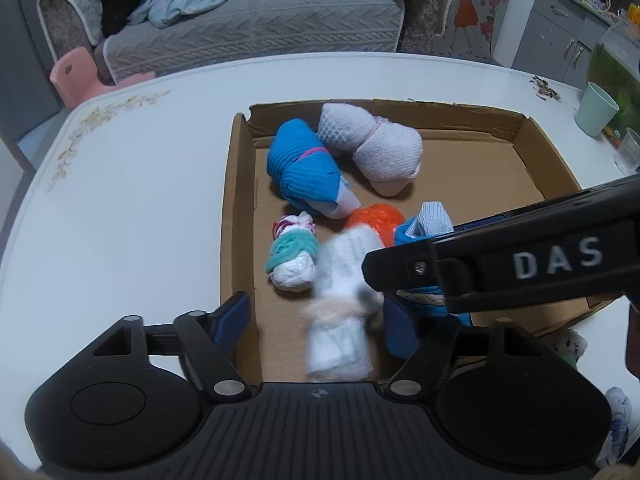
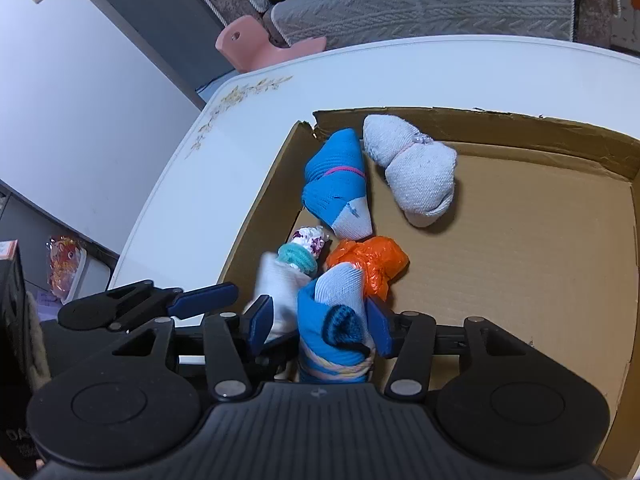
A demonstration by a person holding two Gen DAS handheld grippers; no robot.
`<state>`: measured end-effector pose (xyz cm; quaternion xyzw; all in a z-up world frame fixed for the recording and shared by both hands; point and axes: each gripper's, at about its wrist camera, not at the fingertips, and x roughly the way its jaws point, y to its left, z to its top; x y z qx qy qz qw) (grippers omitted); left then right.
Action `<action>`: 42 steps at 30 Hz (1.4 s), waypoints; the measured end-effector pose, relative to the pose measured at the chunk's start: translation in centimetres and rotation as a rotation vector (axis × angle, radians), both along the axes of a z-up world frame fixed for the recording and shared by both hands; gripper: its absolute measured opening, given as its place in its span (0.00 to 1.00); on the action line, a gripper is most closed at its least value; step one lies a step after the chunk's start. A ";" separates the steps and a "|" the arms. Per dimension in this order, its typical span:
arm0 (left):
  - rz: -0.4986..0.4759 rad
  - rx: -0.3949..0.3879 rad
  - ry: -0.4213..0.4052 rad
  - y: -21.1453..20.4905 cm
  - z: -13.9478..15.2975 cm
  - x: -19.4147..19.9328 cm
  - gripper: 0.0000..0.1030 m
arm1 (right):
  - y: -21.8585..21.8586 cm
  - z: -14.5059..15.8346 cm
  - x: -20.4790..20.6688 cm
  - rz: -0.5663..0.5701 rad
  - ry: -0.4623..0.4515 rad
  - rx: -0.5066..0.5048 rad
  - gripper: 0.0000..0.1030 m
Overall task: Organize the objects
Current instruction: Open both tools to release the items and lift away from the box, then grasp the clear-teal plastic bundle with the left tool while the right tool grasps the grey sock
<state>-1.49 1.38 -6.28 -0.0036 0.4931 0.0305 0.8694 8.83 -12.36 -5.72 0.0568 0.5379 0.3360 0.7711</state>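
Observation:
An open cardboard box point(image 1: 237, 200) point(image 2: 520, 128) lies on the white table point(image 1: 120, 208). Inside are a blue sock roll point(image 1: 304, 168) point(image 2: 336, 176), a pale sock roll point(image 1: 376, 148) point(image 2: 416, 172), an orange bag point(image 1: 376, 220) point(image 2: 372, 260) and a white bundle with a teal band point(image 1: 292, 256) point(image 2: 300, 256). My left gripper point(image 1: 318, 322) is open; a blurred white bundle point(image 1: 344, 312) sits between its pads, clear of both. My right gripper point(image 2: 320, 326) is open around a rope-tied blue sock bundle point(image 2: 332, 344) standing in the box's near edge; its left pad is off the bundle.
A green cup point(image 1: 596, 108), a clear glass point(image 1: 628, 152) and a large jar point(image 1: 612, 68) stand at the table's far right. A grey sofa point(image 1: 240, 32) with clothes and a pink stool point(image 1: 76, 76) lie beyond the table. The box's right half is bare cardboard.

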 end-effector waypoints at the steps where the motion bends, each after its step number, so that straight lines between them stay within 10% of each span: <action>1: -0.003 0.011 -0.002 -0.2 0.1 0.0 0.80 | 0.0 0.0 0.0 -0.002 0.000 -0.001 0.49; 23: 0.034 0.040 -0.049 0.5 3.9 -1.5 0.89 | -2.3 3.1 -0.2 -0.044 -0.039 0.083 0.52; 42: -0.018 -0.010 0.027 -0.4 7.0 -10.5 0.95 | -11.6 8.2 -5.7 -0.184 -0.158 0.086 0.70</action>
